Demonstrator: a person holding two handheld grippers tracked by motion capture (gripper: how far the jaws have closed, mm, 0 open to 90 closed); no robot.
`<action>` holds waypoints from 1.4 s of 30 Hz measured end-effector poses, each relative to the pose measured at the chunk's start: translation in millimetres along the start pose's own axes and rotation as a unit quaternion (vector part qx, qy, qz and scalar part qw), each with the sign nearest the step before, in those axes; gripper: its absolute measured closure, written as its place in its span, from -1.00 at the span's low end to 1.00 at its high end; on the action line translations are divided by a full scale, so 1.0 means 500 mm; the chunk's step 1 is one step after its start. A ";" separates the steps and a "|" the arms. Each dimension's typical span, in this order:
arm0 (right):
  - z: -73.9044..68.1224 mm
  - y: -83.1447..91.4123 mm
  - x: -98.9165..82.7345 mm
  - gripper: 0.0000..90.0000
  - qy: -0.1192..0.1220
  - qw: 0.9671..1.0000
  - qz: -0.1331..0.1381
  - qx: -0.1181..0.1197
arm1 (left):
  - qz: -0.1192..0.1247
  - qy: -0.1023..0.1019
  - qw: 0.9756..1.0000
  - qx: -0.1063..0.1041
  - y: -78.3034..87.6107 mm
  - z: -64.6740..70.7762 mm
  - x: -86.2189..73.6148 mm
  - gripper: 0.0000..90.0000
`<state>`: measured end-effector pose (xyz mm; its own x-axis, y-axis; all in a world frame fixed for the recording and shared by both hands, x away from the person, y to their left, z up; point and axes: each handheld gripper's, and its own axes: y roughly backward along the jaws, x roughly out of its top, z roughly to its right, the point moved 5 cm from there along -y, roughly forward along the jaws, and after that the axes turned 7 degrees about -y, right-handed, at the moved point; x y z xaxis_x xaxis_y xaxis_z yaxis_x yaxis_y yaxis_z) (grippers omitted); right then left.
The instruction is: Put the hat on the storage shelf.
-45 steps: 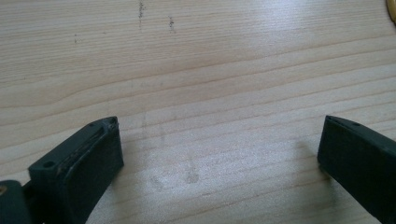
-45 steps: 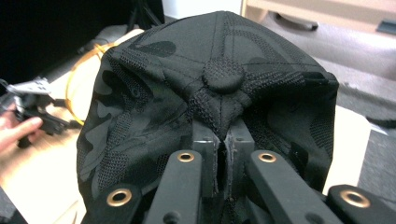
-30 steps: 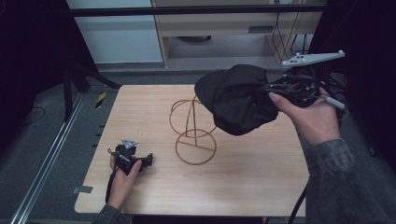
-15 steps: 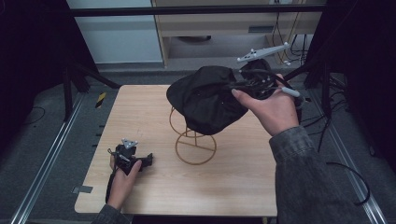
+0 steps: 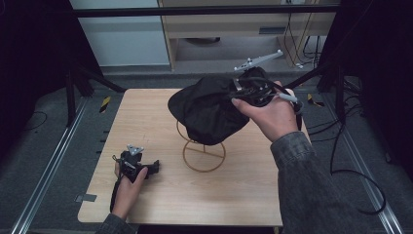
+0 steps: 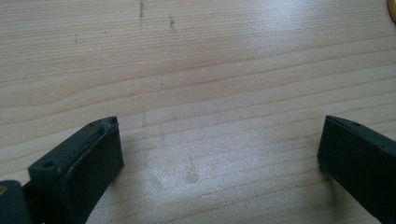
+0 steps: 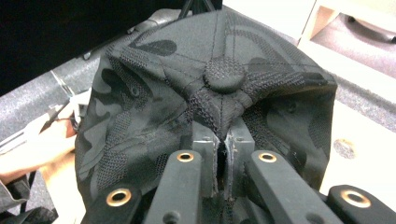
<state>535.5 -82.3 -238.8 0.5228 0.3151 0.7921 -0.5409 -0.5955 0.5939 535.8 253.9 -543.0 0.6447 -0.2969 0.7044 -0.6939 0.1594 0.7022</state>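
While left gripper [image 5: 155, 167] rests open — right gripper [image 7: 218, 140] pinches cap [image 5: 207, 109].

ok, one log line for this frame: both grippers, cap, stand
right gripper: shut on black cap | cap: over gold wire stand, contact unclear | left gripper: open, resting on table
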 end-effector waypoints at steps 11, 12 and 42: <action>0.001 -0.033 -0.034 0.90 -0.007 1.000 -0.019 0.009 | -0.001 -0.001 1.000 0.000 0.000 0.000 0.000 -1.00; 0.001 -0.035 -0.035 0.90 -0.007 1.000 -0.019 0.010 | 0.000 -0.001 1.000 0.000 0.000 0.000 0.000 -1.00; -0.014 -0.111 -0.057 0.86 0.011 0.999 -0.046 0.002 | 0.000 0.001 1.000 0.000 0.000 0.000 0.000 -1.00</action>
<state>546.0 -53.3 -293.4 0.5549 0.3852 0.7374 -0.4885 -0.5666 0.6635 535.8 253.8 -543.0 0.6447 -0.2958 0.7049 -0.6943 0.1594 0.7018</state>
